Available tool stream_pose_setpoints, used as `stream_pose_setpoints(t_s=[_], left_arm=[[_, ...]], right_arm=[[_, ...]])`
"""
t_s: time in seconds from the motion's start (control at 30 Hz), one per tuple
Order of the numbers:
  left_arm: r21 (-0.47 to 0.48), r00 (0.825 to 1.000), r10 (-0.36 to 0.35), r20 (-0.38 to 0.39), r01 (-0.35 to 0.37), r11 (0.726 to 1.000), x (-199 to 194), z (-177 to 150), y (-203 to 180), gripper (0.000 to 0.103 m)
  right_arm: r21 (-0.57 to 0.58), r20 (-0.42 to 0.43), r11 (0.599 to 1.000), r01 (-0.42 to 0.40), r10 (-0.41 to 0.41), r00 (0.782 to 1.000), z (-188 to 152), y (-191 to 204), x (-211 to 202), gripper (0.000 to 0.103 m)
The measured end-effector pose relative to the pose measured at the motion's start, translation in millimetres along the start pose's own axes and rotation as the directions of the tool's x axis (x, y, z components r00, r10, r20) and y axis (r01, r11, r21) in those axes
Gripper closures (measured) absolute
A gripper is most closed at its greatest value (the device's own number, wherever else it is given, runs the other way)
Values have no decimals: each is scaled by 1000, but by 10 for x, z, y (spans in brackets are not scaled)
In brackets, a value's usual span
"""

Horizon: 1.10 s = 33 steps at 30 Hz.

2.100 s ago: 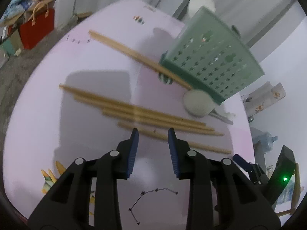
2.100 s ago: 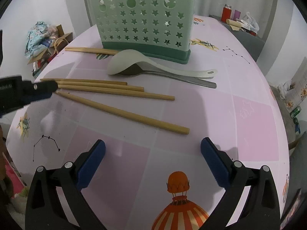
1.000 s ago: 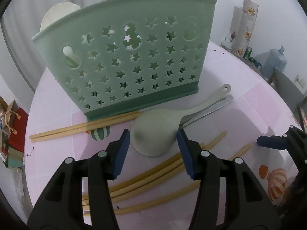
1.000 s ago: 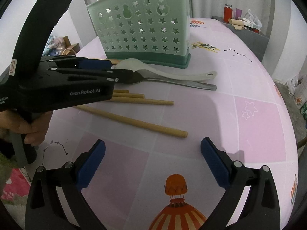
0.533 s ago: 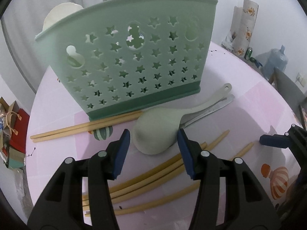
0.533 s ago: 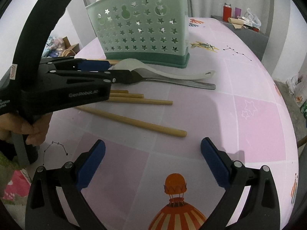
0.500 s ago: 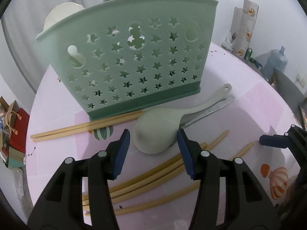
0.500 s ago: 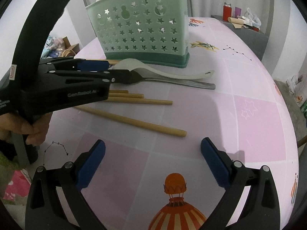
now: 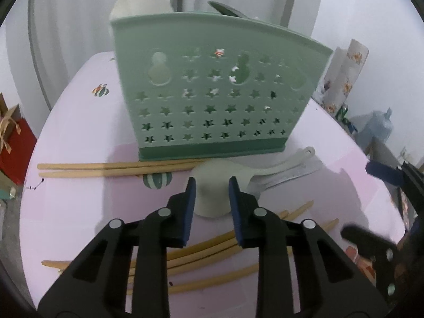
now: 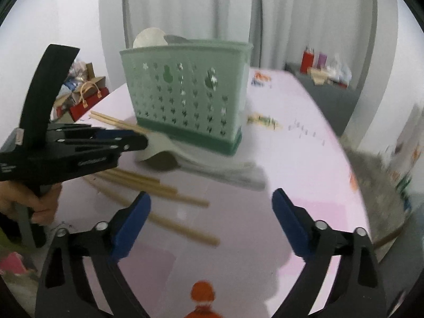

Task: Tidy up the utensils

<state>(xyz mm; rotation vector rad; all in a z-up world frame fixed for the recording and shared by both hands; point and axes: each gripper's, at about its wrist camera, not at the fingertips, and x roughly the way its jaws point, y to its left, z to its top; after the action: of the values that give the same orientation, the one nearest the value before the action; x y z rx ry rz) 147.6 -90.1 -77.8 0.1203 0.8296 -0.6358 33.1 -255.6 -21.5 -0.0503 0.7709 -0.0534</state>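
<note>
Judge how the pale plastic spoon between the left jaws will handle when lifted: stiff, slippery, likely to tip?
The pale spoon looks like moulded plastic, so probably light and stiff. Its rounded bowl sits between the left gripper pads, which could slip. The long handle sticks out sideways, so it may droop.

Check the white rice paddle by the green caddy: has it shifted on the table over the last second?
Yes. The white rice paddle has its head raised between the left gripper pads, which have just been closing on it, nearer the green caddy base.
</note>
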Motion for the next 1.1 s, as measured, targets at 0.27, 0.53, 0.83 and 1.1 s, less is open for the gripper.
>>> stream_pose_setpoints(t_s=[0.27,0.53,0.83,1.1], left_arm=[[-80,1000,-5,7,5,997,-1,-40,214,84],[-151,1000,-12,-4,11,989,-3,-112,412,84],[-197,1000,-28,-6,26,980,53,-130,525,84],[-221,999,-48,-8,45,974,103,-151,595,84]], right_arm=[[-229,14,973,30,-28,1000,305,102,233,43],[-468,8,883,38,-39,999,393,382,423,50],[-634,25,769,80,-83,996,379,685,594,59],[-667,46,738,103,-96,994,404,776,619,69]])
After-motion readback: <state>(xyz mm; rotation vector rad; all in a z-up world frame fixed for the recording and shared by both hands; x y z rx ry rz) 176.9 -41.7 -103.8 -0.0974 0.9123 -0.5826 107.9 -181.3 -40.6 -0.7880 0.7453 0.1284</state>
